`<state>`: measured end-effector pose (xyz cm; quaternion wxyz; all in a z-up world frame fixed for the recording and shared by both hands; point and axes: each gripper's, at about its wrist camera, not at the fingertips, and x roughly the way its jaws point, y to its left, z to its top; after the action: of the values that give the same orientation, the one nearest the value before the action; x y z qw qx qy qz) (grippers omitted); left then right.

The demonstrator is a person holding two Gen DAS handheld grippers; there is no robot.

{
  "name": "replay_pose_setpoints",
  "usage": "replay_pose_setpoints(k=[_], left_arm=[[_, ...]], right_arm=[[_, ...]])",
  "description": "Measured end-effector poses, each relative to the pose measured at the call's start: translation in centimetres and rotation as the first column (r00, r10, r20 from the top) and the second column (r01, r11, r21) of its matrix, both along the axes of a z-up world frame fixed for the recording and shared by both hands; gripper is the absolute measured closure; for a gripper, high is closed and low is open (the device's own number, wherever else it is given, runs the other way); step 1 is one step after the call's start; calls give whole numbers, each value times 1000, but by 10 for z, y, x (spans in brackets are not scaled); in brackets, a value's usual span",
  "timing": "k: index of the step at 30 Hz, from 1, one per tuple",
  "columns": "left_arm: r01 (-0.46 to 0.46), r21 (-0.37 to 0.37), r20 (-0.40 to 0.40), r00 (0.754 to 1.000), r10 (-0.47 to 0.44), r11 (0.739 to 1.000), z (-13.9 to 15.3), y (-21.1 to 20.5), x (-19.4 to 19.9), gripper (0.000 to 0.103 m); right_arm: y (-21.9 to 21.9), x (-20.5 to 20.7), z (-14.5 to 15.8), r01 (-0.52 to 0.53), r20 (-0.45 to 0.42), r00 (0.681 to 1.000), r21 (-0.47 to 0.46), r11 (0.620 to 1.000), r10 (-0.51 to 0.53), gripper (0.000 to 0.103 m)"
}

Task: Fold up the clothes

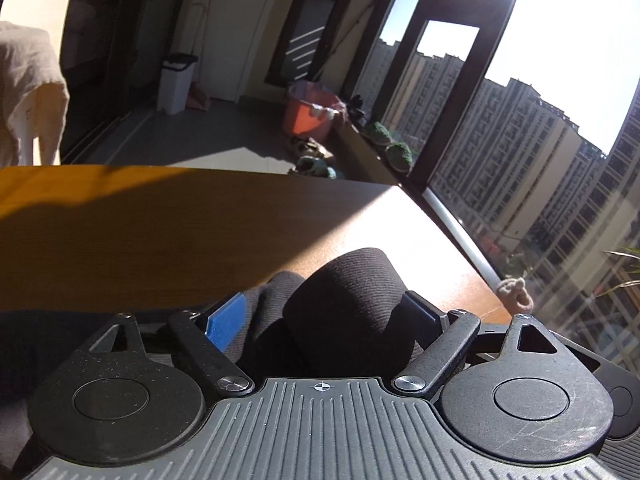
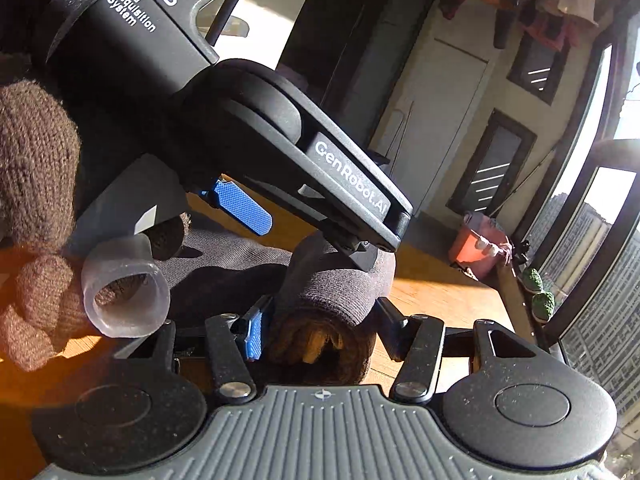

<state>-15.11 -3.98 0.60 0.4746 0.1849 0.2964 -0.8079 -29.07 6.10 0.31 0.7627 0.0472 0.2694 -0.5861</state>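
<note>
The dark knit garment (image 2: 340, 292) lies bunched into a thick roll on the wooden table (image 1: 160, 232), near the edge on the window side, with flatter cloth spreading to its left. The right gripper (image 2: 316, 332) has its jaws closed against the near end of the roll, blue pad (image 2: 254, 332) pressed to the left side; the rolled layers show end-on between the fingers. The left gripper (image 1: 332, 312) straddles the same roll in its own view, fabric filling the gap between its blue pad (image 1: 226, 322) and the far finger, so it appears clamped on the cloth; in the right wrist view it reaches in from the upper left, its body above the roll. A hand in a brown knit glove (image 2: 32, 184) holds that tool. Judged from its ribbed, slumping look, the garment is light, soft and non-slippery, not fragile; it will sag when lifted, so hold is best taken at an edge or corner, not the bulk. The table is smooth, part sunlit and part in shadow. Beyond lie a balcony floor, an orange bucket (image 1: 310, 110), a white bin (image 1: 176, 82) and tall windows (image 1: 520, 120) facing apartment blocks.
</note>
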Motion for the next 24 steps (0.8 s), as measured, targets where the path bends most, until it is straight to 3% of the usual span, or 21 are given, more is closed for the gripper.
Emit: replay_pose_setpoints(k=[2, 5, 9, 12, 14, 18, 22, 24], left_arm=[[-13, 11, -4, 1000, 13, 1000, -4, 0, 8, 8], [-21, 14, -13, 1000, 21, 1000, -4, 3, 18, 8], [-32, 15, -19, 999, 33, 999, -4, 8, 30, 8], [-44, 33, -33, 998, 45, 998, -9, 8, 39, 5], [-50, 48, -44, 998, 52, 998, -11, 7, 44, 4], [-61, 67, -44, 997, 64, 996, -14, 7, 51, 4], [-75, 71, -38, 996, 78, 995, -10, 3, 41, 4], [-61, 72, -47, 997, 65, 996, -8, 0, 30, 5]], right_arm=[[-1, -21, 6, -25, 158, 987, 58, 998, 15, 37], [-5, -59, 12, -38, 408, 913, 147, 988, -26, 33], [-18, -96, 6, -29, 600, 790, 239, 970, -124, 33], [-26, -104, -7, -43, 668, 726, 280, 959, -162, 31], [-30, -96, -14, -45, 660, 733, 289, 956, -165, 23], [-32, -82, -25, -88, 659, 737, 313, 946, -150, 24], [-25, -86, -20, -74, 665, 733, 290, 954, -145, 50], [-24, -93, -14, -51, 657, 738, 282, 958, -154, 56]])
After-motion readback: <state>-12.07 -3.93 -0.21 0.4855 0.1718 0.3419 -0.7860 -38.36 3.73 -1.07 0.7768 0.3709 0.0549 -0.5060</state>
